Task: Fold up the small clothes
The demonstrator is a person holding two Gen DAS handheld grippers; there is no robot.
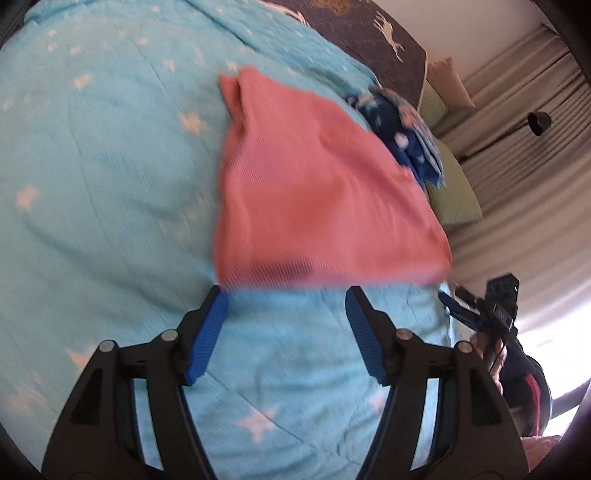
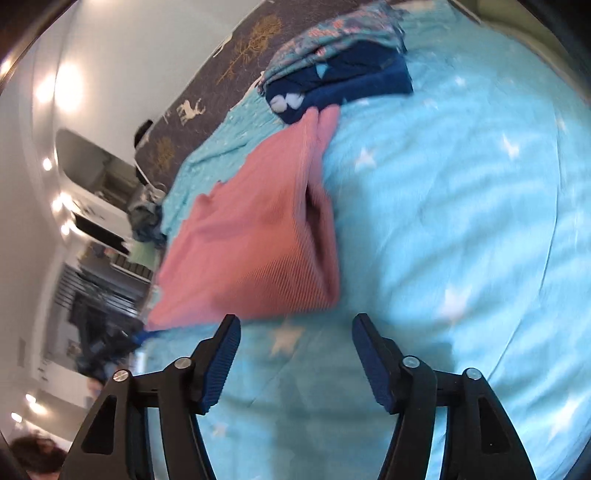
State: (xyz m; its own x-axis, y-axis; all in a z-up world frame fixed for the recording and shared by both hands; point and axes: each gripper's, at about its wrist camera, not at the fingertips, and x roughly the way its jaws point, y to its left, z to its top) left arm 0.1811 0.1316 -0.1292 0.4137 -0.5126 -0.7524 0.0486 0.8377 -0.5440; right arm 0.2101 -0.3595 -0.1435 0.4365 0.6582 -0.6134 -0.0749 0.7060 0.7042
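Observation:
A pink ribbed garment (image 1: 314,199) lies folded on the light blue star-print bedspread (image 1: 110,166). My left gripper (image 1: 286,295) is open and empty, its fingertips just short of the garment's near edge. The right gripper's blue finger (image 1: 456,306) shows at the garment's right corner in the left wrist view. In the right wrist view the pink garment (image 2: 251,251) lies ahead and to the left. My right gripper (image 2: 295,321) is open and empty, just short of the garment's near edge. Both views are blurred.
A stack of folded dark blue and patterned clothes (image 1: 402,136) (image 2: 340,74) lies beyond the pink garment. A dark deer-print blanket (image 1: 380,33) (image 2: 221,81) covers the far end of the bed. Green pillows (image 1: 454,192) and grey curtains (image 1: 535,166) are at the right.

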